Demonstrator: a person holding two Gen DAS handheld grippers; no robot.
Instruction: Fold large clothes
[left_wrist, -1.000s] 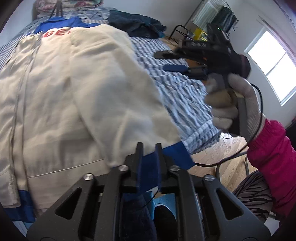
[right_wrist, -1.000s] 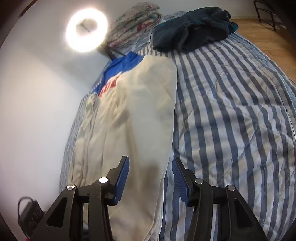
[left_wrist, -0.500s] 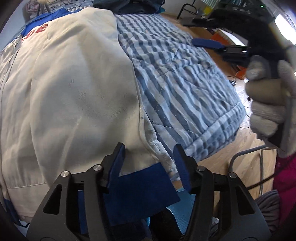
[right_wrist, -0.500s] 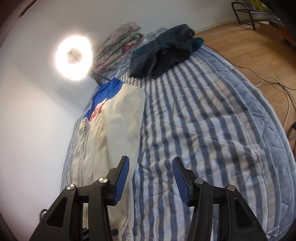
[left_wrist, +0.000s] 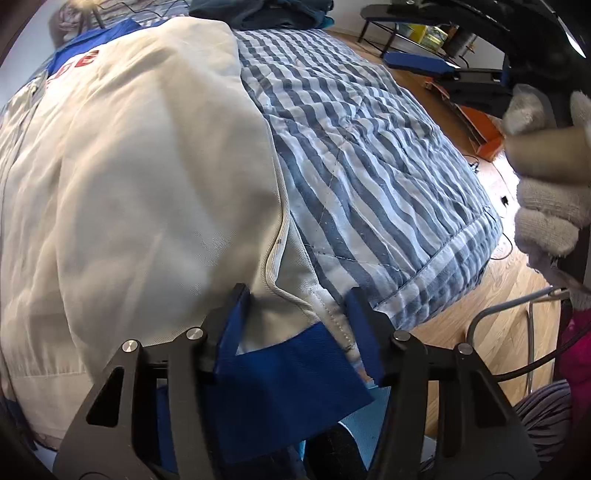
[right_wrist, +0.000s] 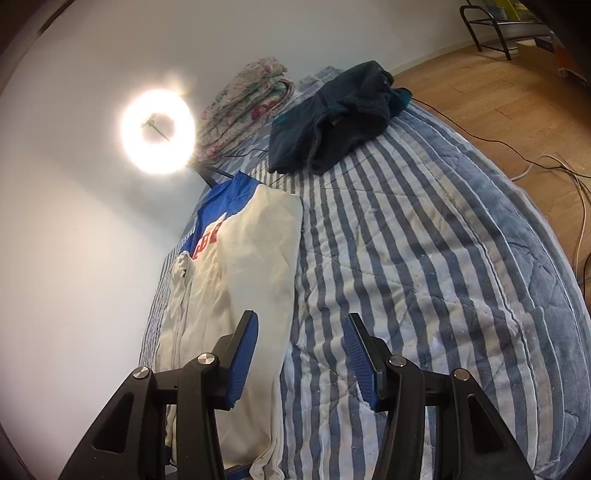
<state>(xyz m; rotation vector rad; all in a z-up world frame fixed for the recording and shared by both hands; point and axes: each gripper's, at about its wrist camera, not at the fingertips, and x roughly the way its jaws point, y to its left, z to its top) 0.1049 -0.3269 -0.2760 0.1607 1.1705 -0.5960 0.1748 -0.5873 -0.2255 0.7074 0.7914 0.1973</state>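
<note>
A cream jacket (left_wrist: 140, 177) with a blue yoke, red lettering and a blue cuff (left_wrist: 280, 373) lies flat along one side of a bed, its sleeve folded lengthwise over the body. The cloth looks like a smooth woven twill with stitched seams. Under it spreads a quilted blue-and-white striped blanket (left_wrist: 369, 155), soft and puckered along its stitch lines.

The left gripper (left_wrist: 299, 325) stands with its jaws spread, the cuff end of the sleeve lying loose between the blue pads, neither pad pressing it. The right gripper (right_wrist: 299, 354) also has its jaws apart, with nothing between them; the jacket's edge lies below its left finger.

A dark crumpled garment (right_wrist: 332, 122) and folded floral bedding (right_wrist: 243, 99) sit at the far end, beside a glowing ring light (right_wrist: 159, 131). A gloved hand (left_wrist: 550, 192) holds the right gripper.
</note>
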